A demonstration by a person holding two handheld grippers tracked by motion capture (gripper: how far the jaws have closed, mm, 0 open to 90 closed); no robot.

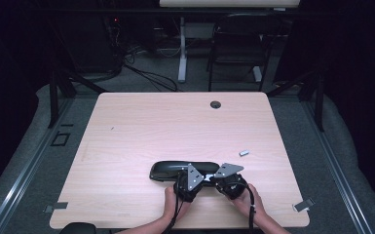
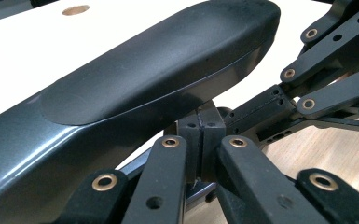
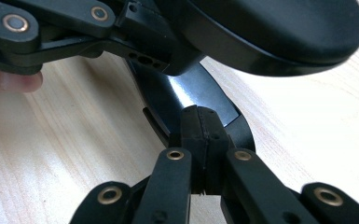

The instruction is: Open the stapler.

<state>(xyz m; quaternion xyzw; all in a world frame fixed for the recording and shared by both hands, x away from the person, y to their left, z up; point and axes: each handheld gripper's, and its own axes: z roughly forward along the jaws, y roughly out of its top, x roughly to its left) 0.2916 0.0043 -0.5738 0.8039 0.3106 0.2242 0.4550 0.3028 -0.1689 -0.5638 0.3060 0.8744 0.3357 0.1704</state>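
Note:
A long black oval case (image 1: 175, 168) lies near the table's front edge. Its top is matte (image 2: 144, 70) and its lower shell is glossy (image 3: 186, 93). My left gripper (image 1: 200, 174) reaches its right end from the front. Its jaws (image 2: 200, 119) are shut together just under the case's edge, and nothing shows between the pads. My right gripper (image 1: 213, 175) comes in from the right, shut (image 3: 200, 119) against the glossy shell below the matte part (image 3: 279, 28). The two gripper tips nearly meet. Whether either one pinches the case's rim is hidden.
The wooden table (image 1: 141, 131) has a cable hole (image 1: 215, 104) at the back. A small silver piece (image 1: 244, 152) lies right of the case. A dark chair (image 1: 238, 44) stands beyond the table. A fingertip (image 3: 9, 81) rests on the wood.

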